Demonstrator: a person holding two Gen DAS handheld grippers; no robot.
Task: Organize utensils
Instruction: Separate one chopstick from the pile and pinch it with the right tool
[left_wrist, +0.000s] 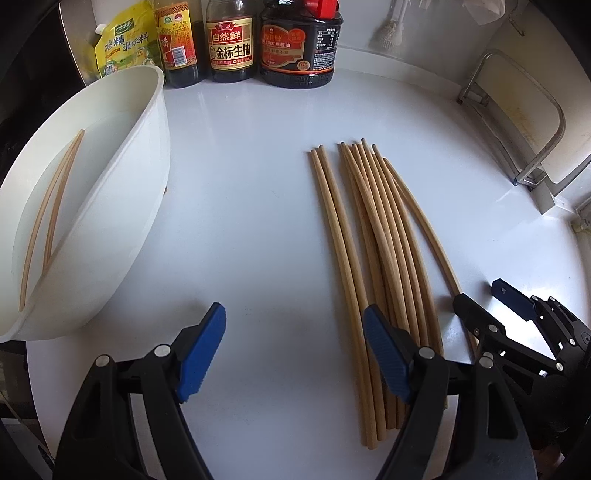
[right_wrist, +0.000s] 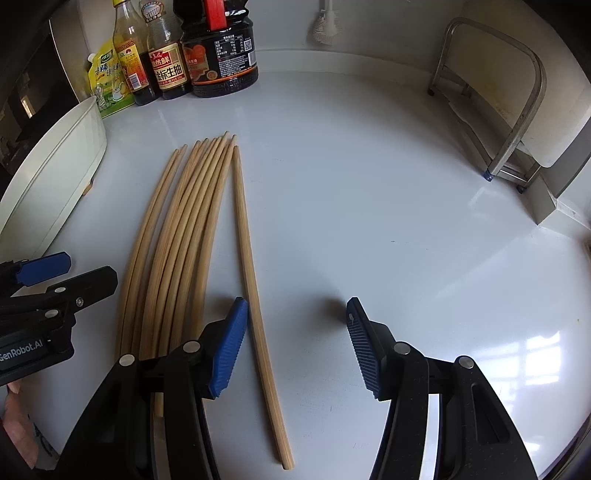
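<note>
Left, the tub (left_wrist: 110, 206) near the counter's (left_wrist: 258, 221) left edge holds two chopsticks. Left gripper (left_wrist: 295, 350) hangs apart, empty. Mid-counter, the chopsticks (left_wrist: 373, 240) run front to back; right gripper (right_wrist: 297, 347) straddles the outermost (nearer hand), unclamped. Back-edge bottle (left_wrist: 231, 44) reads 金标生抽.

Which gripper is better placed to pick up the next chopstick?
Right. The right gripper is open around the lone chopstick; the left gripper has only bare counter between its pads.
</note>
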